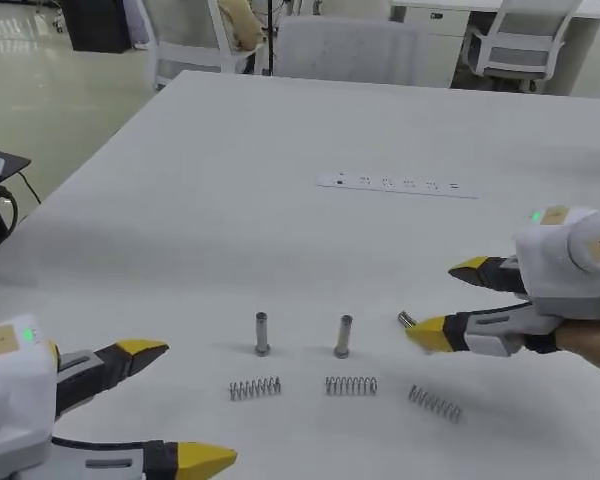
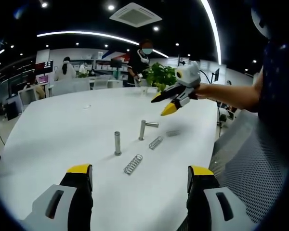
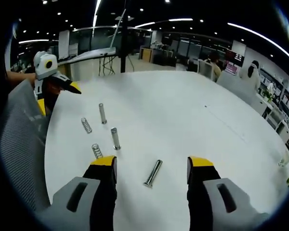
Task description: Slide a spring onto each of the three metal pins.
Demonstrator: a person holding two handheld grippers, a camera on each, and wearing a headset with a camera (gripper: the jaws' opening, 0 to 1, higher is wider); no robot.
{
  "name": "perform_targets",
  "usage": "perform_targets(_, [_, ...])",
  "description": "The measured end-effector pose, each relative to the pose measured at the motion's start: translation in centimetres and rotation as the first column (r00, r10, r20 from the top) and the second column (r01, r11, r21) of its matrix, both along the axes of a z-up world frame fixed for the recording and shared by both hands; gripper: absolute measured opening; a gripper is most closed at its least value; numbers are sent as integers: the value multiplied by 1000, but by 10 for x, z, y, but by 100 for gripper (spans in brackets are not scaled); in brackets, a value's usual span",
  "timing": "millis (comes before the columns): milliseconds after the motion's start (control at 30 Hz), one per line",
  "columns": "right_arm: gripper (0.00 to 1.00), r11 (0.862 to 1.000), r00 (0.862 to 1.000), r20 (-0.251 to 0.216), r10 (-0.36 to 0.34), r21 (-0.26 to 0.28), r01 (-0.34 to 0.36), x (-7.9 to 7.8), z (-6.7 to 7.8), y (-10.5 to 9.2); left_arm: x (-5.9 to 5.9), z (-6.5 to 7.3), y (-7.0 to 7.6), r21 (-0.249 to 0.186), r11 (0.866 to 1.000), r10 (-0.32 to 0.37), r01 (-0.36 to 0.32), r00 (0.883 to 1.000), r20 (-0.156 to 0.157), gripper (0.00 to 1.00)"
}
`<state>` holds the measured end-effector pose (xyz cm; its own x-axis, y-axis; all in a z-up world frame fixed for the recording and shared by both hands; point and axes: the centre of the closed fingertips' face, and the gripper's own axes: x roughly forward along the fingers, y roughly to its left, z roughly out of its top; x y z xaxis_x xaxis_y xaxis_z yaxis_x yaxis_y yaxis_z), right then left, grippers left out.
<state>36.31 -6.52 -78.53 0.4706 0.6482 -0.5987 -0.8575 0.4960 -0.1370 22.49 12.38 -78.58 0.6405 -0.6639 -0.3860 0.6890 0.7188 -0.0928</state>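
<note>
Two metal pins stand upright on the white table, the left pin and the middle pin. A third pin lies on its side, just off the lower jaw of my right gripper, which is open and holds nothing. Three springs lie loose in a row in front of the pins: the left spring, the middle spring and the right spring. My left gripper is open and empty at the near left, apart from the springs.
A white power strip lies flat further back on the table. Office chairs stand beyond the far edge. People stand in the background of the left gripper view.
</note>
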Motion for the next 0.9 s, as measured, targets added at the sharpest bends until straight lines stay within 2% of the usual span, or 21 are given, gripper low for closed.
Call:
perform_targets(200, [53,999,998,-41,-38,-38,36,10,-14,0,1,0,2,-3,1000,5,-5,1000,1,77])
perform_targets(333, [44,997,996,-62,-62,-59,59,14,-22,1,1,-1,2,-5,1000,6,-6,1000,1,77])
perform_targets(567, [33,991,993,-80,-86,-106,77,19,-32,4,1,-2,2,-4,1000,2,-2,1000,-1,77])
perform_targets(700, [28,986,993,-63,-98,-143,88,24,-37,5,2,-2,3,-5,1000,4,-4,1000,0,77])
perform_targets(900, [23,981,986,-102,-129,-161,111,27,-47,6,2,-2,3,-6,1000,2,-2,1000,0,76])
